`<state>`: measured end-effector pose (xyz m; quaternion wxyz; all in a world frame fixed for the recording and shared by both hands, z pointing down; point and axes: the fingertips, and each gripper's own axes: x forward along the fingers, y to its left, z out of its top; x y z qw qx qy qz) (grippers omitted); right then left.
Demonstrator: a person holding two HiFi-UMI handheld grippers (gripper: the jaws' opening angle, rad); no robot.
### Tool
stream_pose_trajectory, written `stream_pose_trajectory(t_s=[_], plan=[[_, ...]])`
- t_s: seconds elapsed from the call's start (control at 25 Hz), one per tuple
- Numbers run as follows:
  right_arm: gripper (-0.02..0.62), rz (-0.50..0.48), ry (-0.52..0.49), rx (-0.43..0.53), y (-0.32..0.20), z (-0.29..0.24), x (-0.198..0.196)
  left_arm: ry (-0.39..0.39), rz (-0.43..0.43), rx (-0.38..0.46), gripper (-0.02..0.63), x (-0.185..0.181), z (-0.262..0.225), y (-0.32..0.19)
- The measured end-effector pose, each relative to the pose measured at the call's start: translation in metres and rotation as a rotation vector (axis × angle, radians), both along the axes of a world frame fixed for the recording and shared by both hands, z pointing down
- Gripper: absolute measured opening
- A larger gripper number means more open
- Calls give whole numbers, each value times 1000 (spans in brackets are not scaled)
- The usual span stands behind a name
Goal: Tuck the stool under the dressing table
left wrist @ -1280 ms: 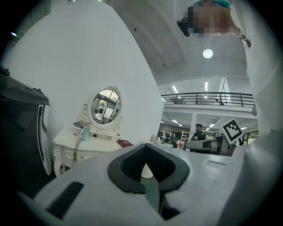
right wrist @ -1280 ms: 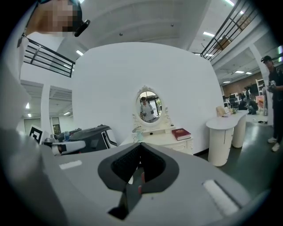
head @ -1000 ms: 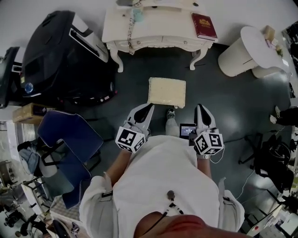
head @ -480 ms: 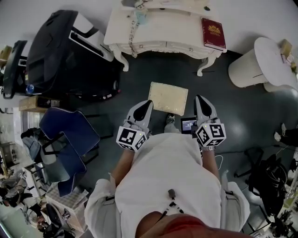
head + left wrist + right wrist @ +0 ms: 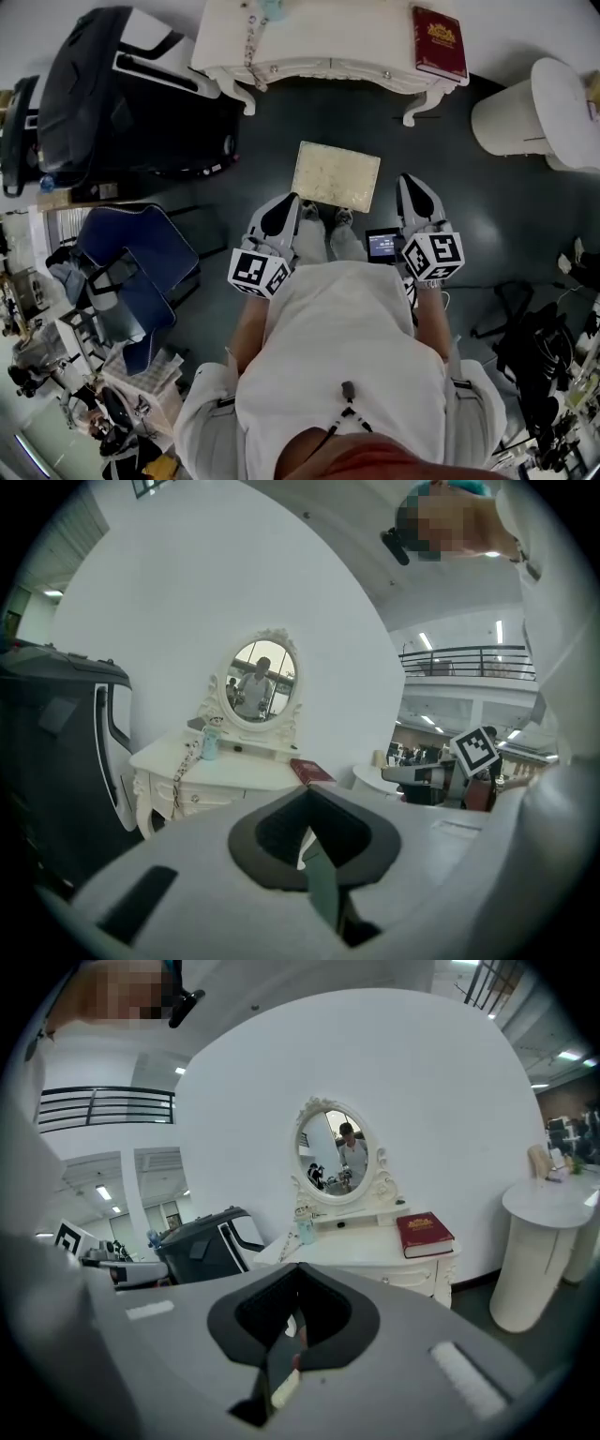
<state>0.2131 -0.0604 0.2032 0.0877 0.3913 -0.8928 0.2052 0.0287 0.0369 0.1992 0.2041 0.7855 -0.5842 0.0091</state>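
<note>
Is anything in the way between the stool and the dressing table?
Nothing visible. Only bare dark floor lies between the stool and the dressing table, and the gap between its legs looks open.

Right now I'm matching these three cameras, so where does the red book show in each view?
Head view: red book at top right.
Left gripper view: book near centre.
Right gripper view: book right of centre.
Shared landmark: the white dressing table it lies on, at its right end.
</note>
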Motion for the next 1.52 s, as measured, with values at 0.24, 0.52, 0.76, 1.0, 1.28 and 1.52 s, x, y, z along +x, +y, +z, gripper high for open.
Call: stream_pose_trajectory(t_s=[0.24,0.52,0.76,1.0,1.28,1.52], plan=[[8,19,56,-109,-10,47,-8,24,93,-82,6,-7,50,-25],[8,7,134,-203,-33,118,-8,-33,231,-153,6,-11,117,-70],[8,17,180,-282,-39,202,-12,-50,291,-257,55,-29,204,-71],[8,7,284,-400,-38,330,6,-25,344,-396,87,-26,327,-76],[8,-13,369,-532,-24,473,31,5,327,-555,103,-34,458,-71],[10,131,300,-706,-18,565,57,55,266,-686,149,-50,540,-57]])
